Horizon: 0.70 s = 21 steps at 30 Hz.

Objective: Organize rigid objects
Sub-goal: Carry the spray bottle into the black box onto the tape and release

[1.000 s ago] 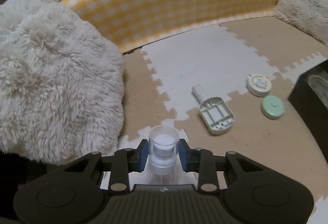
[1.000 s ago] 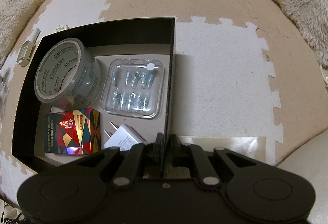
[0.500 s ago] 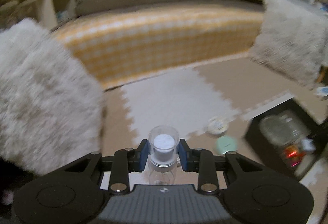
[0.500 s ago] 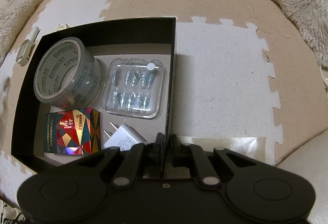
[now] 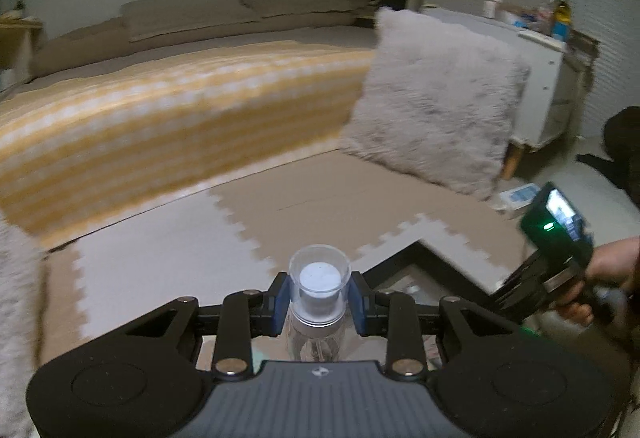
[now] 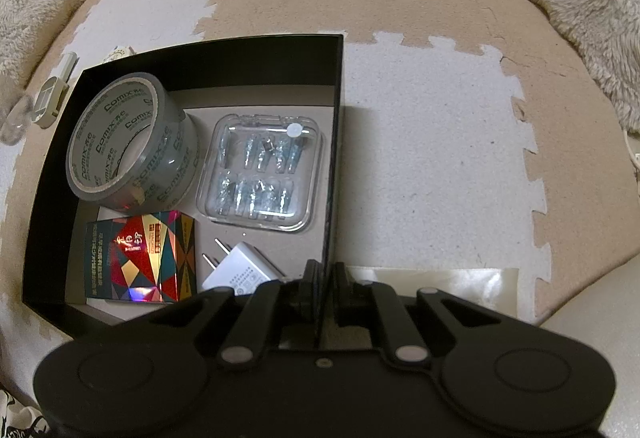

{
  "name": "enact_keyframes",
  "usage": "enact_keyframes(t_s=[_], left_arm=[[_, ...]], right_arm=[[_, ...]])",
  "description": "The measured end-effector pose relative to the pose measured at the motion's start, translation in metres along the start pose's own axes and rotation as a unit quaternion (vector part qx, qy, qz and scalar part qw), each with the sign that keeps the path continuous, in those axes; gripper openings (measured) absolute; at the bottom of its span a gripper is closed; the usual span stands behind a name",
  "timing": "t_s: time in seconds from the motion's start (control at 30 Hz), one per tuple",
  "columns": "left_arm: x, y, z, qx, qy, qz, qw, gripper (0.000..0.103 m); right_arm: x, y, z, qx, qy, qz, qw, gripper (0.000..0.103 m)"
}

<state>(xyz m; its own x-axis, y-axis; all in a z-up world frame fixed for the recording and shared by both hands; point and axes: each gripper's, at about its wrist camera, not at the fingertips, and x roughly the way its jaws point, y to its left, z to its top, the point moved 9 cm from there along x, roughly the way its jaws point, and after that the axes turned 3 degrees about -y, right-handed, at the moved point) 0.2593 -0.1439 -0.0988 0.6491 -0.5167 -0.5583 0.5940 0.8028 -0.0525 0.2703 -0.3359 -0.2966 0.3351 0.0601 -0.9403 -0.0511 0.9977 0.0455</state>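
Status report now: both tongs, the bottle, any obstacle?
Left tongs shut on clear bottle. Right tongs clamp black box wall. Nothing blocking visible.

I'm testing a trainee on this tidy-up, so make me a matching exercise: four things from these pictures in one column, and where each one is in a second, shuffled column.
Things:
1. tape roll
2. charger
3. clear bottle
4. box wall

Places:
A. pinched by the right gripper
B. held in the left gripper
C. far left corner of the box
D. near side of the box, beside the colourful carton

Pairs: 1-C, 2-D, 3-B, 4-A
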Motion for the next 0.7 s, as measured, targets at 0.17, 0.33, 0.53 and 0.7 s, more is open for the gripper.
enact_keyframes(t_s=[0.17, 0.33, 0.53, 0.7], left_arm=[[0.022, -0.028, 0.004, 0.017, -0.006, -0.017, 0.9997, 0.033], [0.050, -0.039, -0.010, 0.031, 0.015, -0.011, 0.9994, 0.033], [0.067, -0.029, -0.027, 0.050, 0.024, 0.013, 0.9984, 0.033], [0.072, -0.026, -0.038, 0.048, 0.036, 0.004, 0.9982, 0.033]], right_arm=[[0.000, 0.000, 0.000, -0.001, 0.000, -0.001, 1.000, 0.008], [0.000, 0.000, 0.000, -0.001, 0.000, 0.000, 1.000, 0.008], [0.000, 0.000, 0.000, -0.001, 0.000, 0.001, 1.000, 0.008], [0.000, 0.000, 0.000, -0.001, 0.000, 0.001, 1.000, 0.008]])
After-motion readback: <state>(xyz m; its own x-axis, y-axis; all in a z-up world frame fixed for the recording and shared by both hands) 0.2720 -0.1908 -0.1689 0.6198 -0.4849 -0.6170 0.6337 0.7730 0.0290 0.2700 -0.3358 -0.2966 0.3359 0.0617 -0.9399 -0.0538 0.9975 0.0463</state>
